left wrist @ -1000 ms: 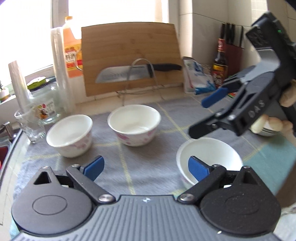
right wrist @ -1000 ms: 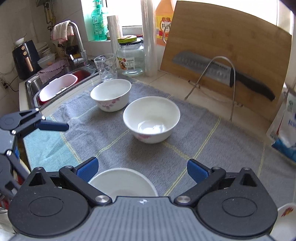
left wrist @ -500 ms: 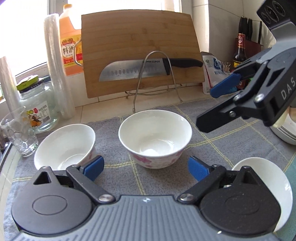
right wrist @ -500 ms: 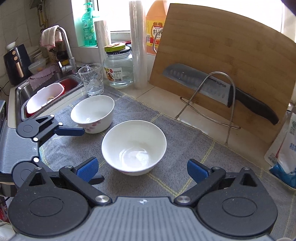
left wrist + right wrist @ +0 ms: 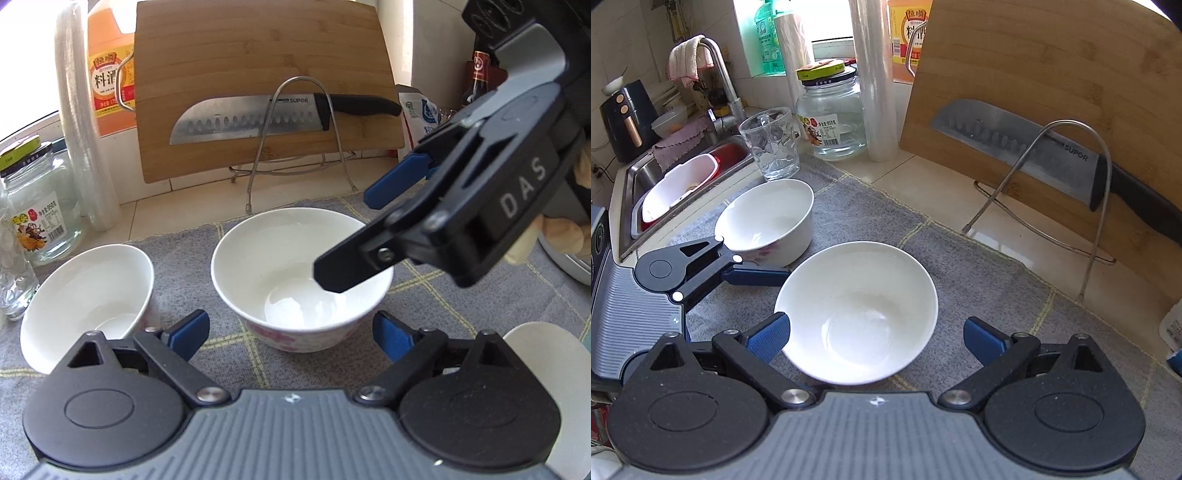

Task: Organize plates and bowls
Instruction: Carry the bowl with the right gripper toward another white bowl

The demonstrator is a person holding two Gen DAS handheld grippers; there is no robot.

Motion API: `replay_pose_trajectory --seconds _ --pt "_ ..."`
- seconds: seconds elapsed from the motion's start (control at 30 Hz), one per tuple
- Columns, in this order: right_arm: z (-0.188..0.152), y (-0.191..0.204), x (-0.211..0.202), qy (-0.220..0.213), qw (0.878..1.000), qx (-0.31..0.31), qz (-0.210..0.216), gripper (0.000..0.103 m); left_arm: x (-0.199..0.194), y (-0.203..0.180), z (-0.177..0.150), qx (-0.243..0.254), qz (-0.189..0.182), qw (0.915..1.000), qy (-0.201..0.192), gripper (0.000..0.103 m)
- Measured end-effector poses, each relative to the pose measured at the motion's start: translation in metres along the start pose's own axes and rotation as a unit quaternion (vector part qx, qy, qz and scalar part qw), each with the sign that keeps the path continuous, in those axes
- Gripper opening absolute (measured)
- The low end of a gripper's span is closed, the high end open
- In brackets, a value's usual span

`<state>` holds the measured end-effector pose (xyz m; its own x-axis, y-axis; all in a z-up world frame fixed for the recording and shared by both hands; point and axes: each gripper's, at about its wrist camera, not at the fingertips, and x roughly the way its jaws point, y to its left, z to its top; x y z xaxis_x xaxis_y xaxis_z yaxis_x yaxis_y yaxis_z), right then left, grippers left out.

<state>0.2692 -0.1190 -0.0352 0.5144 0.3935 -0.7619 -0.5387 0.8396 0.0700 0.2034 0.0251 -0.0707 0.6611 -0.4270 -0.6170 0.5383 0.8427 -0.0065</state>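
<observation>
Three white bowls stand on a grey cloth [image 5: 199, 240]. The middle bowl with pink flowers [image 5: 301, 280] lies straight ahead of my open left gripper [image 5: 291, 330]. A smaller bowl [image 5: 88, 295] stands to its left, a third bowl [image 5: 546, 350] at the right edge. My right gripper [image 5: 875, 332] is open and hangs over the middle bowl [image 5: 860, 310]; it shows in the left wrist view [image 5: 354, 236] above that bowl's right rim. The left gripper's fingers [image 5: 753, 275] lie between the middle bowl and the smaller bowl [image 5: 768, 218].
A cutting board [image 5: 266, 85] with a knife [image 5: 280, 118] on a wire stand leans at the back. A glass jar [image 5: 831, 118], a drinking glass [image 5: 772, 144] and a plastic roll [image 5: 875, 74] stand at the cloth's far edge. A sink [image 5: 679, 177] lies left.
Both grippers have moved forward toward the middle bowl, which now looks larger and nearer. The right gripper has come down over it. Both stay open.
</observation>
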Motion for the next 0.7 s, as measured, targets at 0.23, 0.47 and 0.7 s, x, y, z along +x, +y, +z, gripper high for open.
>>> replay_pose_trajectory --seconds 0.23,0.47,0.7 --pt "0.006 -0.008 0.017 0.012 1.0 0.008 0.013 0.086 0.0 -0.003 0.001 0.005 -0.006 1.0 -0.005 0.085" --pt "0.009 -0.011 0.024 0.018 0.999 0.014 0.026 0.081 -0.001 -0.004 0.0 0.01 -0.008 0.9999 -0.007 0.083" --pt "0.011 -0.017 0.026 0.018 0.999 0.03 0.04 0.079 -0.001 -0.003 0.001 0.012 -0.008 0.9999 -0.006 0.083"
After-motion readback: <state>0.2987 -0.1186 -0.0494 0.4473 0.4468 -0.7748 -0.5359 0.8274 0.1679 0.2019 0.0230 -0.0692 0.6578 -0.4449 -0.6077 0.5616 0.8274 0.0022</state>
